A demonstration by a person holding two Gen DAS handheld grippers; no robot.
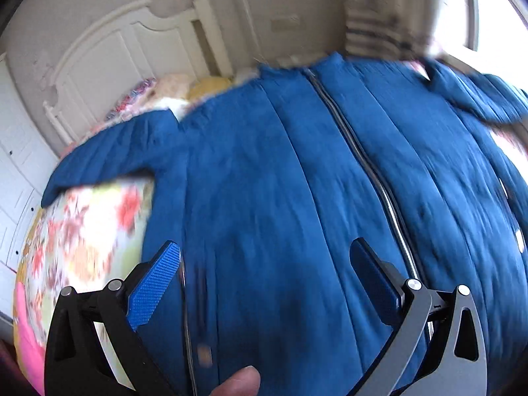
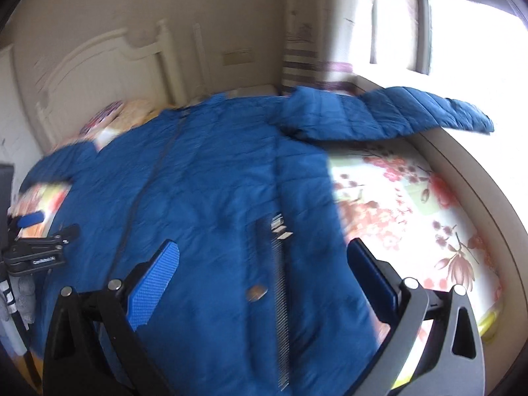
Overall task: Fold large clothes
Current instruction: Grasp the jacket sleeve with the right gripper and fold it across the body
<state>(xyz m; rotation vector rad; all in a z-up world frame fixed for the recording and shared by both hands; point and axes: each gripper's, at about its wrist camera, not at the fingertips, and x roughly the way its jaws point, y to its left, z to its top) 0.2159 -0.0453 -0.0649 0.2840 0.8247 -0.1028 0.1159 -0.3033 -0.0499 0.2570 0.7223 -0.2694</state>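
Note:
A large blue quilted coat (image 1: 280, 171) lies spread flat on the bed, front up, its silver zipper (image 1: 356, 138) running down the middle. It also fills the right wrist view (image 2: 204, 171). One sleeve (image 2: 389, 115) stretches out to the right toward the window; the other sleeve (image 1: 109, 158) lies out to the left. My left gripper (image 1: 264, 264) is open and empty above the coat's lower left part. My right gripper (image 2: 260, 264) is open and empty above the coat's lower right part, near a pocket zipper (image 2: 280, 264). The left gripper also shows in the right wrist view (image 2: 36, 231).
The bed has a floral sheet (image 2: 412, 204) showing right and left (image 1: 82, 231) of the coat. A white headboard (image 1: 109, 56) and pillows (image 1: 171, 89) are at the far end. A curtain (image 2: 303, 59) and bright window (image 2: 472, 39) are at the right.

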